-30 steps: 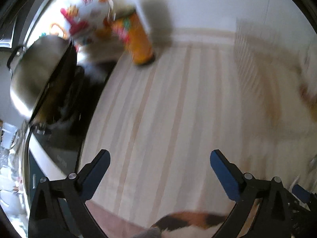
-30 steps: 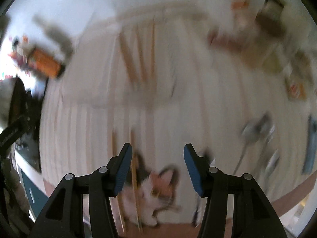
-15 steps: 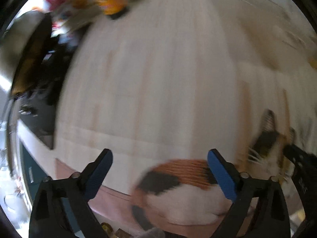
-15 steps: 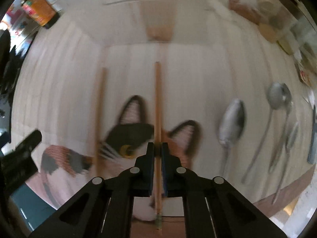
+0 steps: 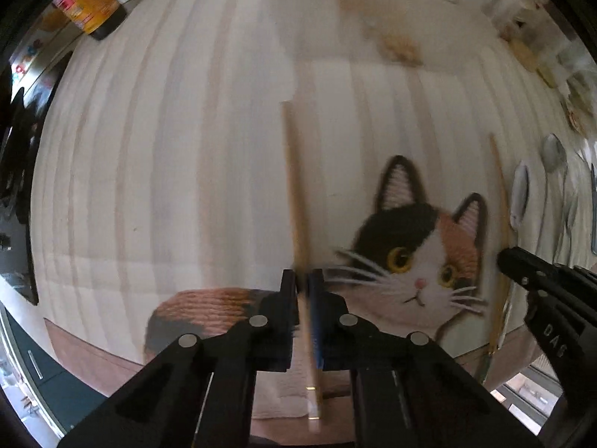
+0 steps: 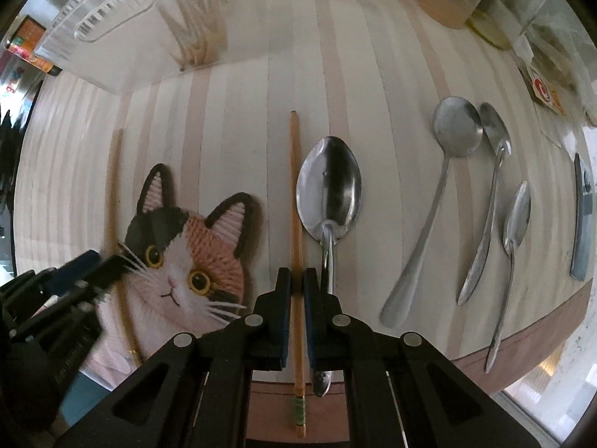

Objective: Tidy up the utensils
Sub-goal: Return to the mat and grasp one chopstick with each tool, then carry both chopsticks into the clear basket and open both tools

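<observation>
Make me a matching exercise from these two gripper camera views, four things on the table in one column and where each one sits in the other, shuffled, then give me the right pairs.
Things:
1. left chopstick
2. right chopstick
3. big spoon
4. clear plastic tray

Places:
A. at the far side of the table, beyond the cat picture
B. pinched in the right gripper, just left of a spoon
C. pinched in the left gripper, left of the cat's face
D. lying flat right beside the right chopstick, bowl pointing away from the camera

Pairs: 1-C, 2-B, 3-D, 4-A
</observation>
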`<state>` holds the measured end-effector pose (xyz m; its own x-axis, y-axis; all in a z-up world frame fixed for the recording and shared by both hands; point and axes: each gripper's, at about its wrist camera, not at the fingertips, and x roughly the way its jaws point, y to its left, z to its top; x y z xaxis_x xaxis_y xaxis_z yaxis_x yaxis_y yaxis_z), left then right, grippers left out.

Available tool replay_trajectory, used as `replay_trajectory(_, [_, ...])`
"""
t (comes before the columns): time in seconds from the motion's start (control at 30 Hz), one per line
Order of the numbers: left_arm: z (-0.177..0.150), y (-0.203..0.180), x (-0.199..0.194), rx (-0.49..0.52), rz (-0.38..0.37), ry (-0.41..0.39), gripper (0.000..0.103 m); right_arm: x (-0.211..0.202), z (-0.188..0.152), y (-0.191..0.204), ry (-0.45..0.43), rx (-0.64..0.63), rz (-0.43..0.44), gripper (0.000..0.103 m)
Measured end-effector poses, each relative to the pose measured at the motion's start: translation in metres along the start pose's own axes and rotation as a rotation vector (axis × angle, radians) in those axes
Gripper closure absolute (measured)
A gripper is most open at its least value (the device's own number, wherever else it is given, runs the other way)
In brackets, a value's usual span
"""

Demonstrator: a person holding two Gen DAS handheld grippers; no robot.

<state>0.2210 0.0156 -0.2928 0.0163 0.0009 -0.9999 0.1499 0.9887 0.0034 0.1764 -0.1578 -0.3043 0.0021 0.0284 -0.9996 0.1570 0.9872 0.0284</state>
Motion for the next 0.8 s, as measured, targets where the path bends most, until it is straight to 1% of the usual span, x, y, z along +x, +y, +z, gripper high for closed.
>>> replay_trajectory(0.07, [-0.001, 0.013, 0.0, -0.021, 0.009, 0.0, 0.098, -0.002, 0.0, -0.003, 0.004, -0.005, -0.012, 0.096])
replay_trajectory(0.1, [-0.001, 0.019, 0.0, -0.035, 0.009, 0.002, 0.098, 0.0, 0.003, -0.001, 0.005, -0.01, -0.017, 0.096])
replay_trajectory(0.17, [-0.002, 0.03, 0.001, -0.06, -0.004, 0.003, 0.098, 0.006, 0.014, 0.014, 0.007, -0.012, 0.003, 0.096])
replay_trajectory(0.23, [-0.002, 0.032, 0.001, -0.06, -0.003, 0.001, 0.098, 0.011, 0.011, 0.021, 0.008, -0.037, 0.016, 0.096])
replay_trajectory(0.3, [-0.001, 0.039, -0.001, -0.054, 0.002, -0.002, 0.098, 0.011, 0.009, 0.026, 0.005, -0.056, 0.004, 0.096])
replay_trajectory(0.4, [-0.002, 0.041, -0.001, -0.061, 0.002, -0.009, 0.098, 0.013, 0.007, 0.029, 0.023, -0.08, -0.003, 0.096])
replay_trajectory(0.47, [-0.009, 0.034, -0.002, -0.069, 0.002, -0.016, 0.098, 0.015, 0.004, 0.031, 0.056, -0.083, 0.0, 0.095])
replay_trajectory(0.5, [-0.006, 0.036, -0.004, -0.067, 0.004, -0.016, 0.098, 0.015, 0.005, 0.039, 0.064, -0.093, -0.006, 0.095])
replay_trajectory(0.53, [-0.008, 0.037, -0.004, -0.066, 0.006, -0.016, 0.098, 0.017, 0.004, 0.039, 0.069, -0.108, -0.015, 0.095])
replay_trajectory(0.67, [-0.01, 0.034, -0.003, -0.068, 0.002, -0.013, 0.098, 0.021, -0.005, 0.038, 0.069, -0.113, -0.019, 0.095])
replay_trajectory(0.73, [-0.01, 0.036, -0.003, -0.069, 0.003, -0.015, 0.098, 0.016, -0.008, 0.051, 0.072, -0.109, -0.019, 0.095])
replay_trajectory(0.8, [-0.01, 0.037, -0.003, -0.07, 0.005, -0.015, 0.098, 0.017, -0.009, 0.05, 0.071, -0.11, -0.017, 0.095])
